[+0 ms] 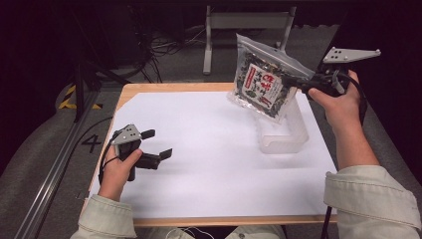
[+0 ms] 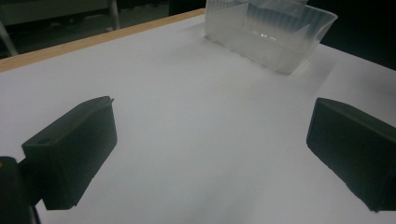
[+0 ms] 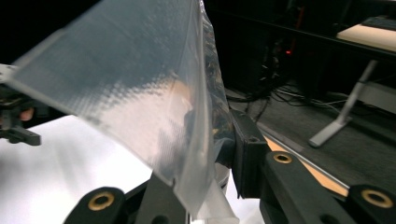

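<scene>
Right gripper (image 1: 298, 82) is clamped on a snack bag (image 1: 263, 84), lifted just above the clear tub (image 1: 283, 137), not yet lowered inside; left gripper (image 1: 158, 144) waits wide open, empty, well apart

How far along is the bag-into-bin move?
Done: the right gripper is shut on the snack bag and has it lifted clear of the table. In hand: the bag hangs tilted above the clear plastic bin, not yet inside. Left: likely lowering it in and letting go. The left gripper is open with nothing between its jaws, near the table's left side.
</scene>
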A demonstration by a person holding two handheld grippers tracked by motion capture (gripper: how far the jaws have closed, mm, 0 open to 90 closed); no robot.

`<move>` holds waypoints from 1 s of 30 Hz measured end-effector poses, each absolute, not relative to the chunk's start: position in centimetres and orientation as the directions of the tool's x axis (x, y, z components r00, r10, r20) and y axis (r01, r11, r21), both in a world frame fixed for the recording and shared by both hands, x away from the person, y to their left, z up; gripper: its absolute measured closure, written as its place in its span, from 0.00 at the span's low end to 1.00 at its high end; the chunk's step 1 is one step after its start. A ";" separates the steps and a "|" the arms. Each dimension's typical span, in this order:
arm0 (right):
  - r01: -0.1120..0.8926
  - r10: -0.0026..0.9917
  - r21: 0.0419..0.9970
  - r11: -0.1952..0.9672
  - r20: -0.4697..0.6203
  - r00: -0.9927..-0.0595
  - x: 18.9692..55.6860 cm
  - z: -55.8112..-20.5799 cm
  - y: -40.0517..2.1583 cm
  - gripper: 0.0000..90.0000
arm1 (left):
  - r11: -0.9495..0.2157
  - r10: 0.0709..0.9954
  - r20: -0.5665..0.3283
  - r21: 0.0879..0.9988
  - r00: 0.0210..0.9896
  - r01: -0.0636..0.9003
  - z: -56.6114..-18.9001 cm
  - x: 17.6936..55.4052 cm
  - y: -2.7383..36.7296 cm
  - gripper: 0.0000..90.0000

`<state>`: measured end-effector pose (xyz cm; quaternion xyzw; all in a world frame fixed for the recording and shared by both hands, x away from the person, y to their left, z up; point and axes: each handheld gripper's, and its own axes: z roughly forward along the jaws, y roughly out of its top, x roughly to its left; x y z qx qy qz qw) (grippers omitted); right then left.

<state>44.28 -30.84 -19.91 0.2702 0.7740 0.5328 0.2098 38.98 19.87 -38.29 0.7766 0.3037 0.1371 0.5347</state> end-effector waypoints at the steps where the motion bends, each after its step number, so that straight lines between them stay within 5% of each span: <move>1: 0.193 0.654 0.936 0.295 -0.050 -0.755 44.4 -19.7 -31.1 0.86 | -0.248 0.621 -0.108 0.913 0.776 0.325 -38.4 39.0 19.9 0.03; 30: 0.228 0.781 0.925 0.304 -0.105 -0.616 45.3 -20.0 -34.7 0.86 | -0.311 0.608 -0.085 0.889 0.789 0.335 -38.9 39.4 20.1 0.04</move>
